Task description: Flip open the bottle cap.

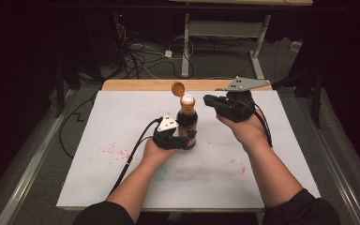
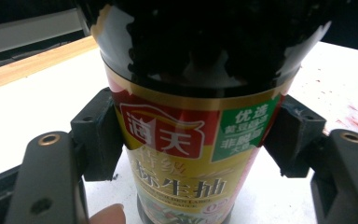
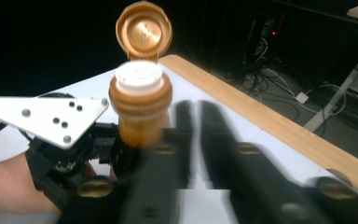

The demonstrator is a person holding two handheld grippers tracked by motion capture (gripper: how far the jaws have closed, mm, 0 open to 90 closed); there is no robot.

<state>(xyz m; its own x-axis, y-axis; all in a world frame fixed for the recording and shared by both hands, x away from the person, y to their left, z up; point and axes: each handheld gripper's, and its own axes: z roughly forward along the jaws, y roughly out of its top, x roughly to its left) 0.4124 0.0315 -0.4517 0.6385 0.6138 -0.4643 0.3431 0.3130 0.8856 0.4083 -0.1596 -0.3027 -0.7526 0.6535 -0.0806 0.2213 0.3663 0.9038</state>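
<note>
A dark soy sauce bottle [image 1: 187, 123] with a red, yellow and green label [image 2: 182, 154] stands upright on the white table top [image 1: 98, 183]. My left gripper [image 1: 180, 139] is shut on its lower body, one pad [image 2: 98, 135] on each side. Its orange flip cap [image 1: 178, 88] hangs open behind the white spout [image 3: 139, 74]. My right gripper [image 1: 209, 99] hovers just right of the bottle neck, at the height of the top. Its jaws [image 3: 193, 112] stand a narrow slit apart with nothing between them, and look blurred.
Red stains [image 1: 115, 150] mark the white top left of the bottle. A wooden strip [image 1: 136, 85] runs along the far edge. Beyond it lie floor cables [image 1: 136, 56] and a desk frame [image 1: 225, 28]. Metal rails [image 1: 33, 164] flank the table.
</note>
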